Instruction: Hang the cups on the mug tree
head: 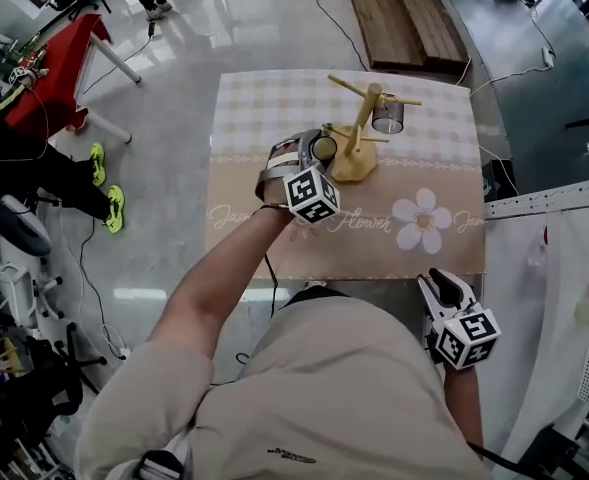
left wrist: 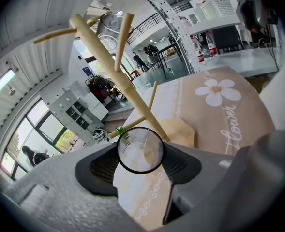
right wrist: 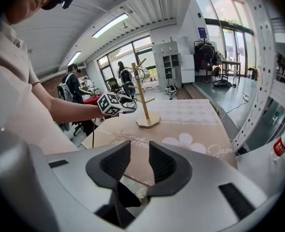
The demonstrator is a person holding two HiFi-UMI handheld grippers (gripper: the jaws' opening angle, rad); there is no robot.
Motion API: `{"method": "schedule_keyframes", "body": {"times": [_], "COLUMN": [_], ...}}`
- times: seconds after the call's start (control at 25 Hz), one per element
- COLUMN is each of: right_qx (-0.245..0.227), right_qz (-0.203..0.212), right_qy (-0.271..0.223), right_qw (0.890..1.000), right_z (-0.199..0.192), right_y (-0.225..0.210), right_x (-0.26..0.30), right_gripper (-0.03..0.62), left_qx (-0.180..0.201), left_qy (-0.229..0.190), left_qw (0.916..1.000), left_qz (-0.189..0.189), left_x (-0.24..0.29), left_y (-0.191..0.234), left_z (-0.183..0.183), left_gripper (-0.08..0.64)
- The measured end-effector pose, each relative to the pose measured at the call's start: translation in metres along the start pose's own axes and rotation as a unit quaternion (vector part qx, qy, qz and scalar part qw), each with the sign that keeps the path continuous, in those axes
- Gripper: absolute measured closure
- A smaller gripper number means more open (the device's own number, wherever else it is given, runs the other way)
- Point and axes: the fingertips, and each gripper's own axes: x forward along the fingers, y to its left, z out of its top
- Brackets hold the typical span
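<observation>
The wooden mug tree stands on the far half of the table; it is also in the left gripper view and the right gripper view. A clear cup hangs from an upper peg. My left gripper is shut on a second clear cup, base towards the camera. This cup sits against the tip of a low left peg, its green handle beside that peg. My right gripper hangs off the table's near right corner, jaws slightly apart and empty.
A red table and a seated person's yellow-green shoes are to the left. Wooden planks lie beyond the table. A white perforated rail runs along the right, with a bottle beside it. Cables trail on the floor.
</observation>
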Motion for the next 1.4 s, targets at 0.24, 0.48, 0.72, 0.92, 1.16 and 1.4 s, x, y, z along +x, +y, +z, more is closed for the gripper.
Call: {"method": "schedule_keyframes", "body": {"times": [0.24,0.48,0.72,0.92,1.16,1.4], "right_qx": [0.014,0.027,0.043,0.050,0.054,0.051], "right_qz": [-0.017,-0.030,-0.044,-0.041,-0.040,-0.034], "right_qy": [0.003,0.001,-0.002,-0.003,-0.008,-0.010], "right_qw": [1.000,0.999,0.998,0.998,0.998,0.998], "right_z": [-0.009,-0.017,-0.030,-0.039,-0.046,-0.055], "right_y": [0.000,-0.003,-0.012,-0.012,-0.016,-0.018], "right_x": [-0.008,-0.019,-0.032,-0.036,-0.046,-0.056], "right_gripper": [0.465,0.465,0.465,0.465,0.465,0.465], "left_qx": [0.032,0.060,0.061,0.050,0.033,0.011], "left_qy": [-0.011,-0.015,-0.010,-0.007,0.001,0.011], "left_qw": [0.9993,0.9979,0.9980,0.9987,0.9994,0.9998], "left_qz": [-0.016,-0.021,-0.012,-0.007,0.004,0.008], "left_x": [0.009,0.015,0.020,0.021,0.017,0.008], "left_y": [-0.018,-0.030,-0.032,-0.034,-0.034,-0.038], "left_z": [0.008,0.016,0.015,0.015,0.017,0.017], "left_gripper": [0.288,0.287,0.287,0.287,0.285,0.285]}}
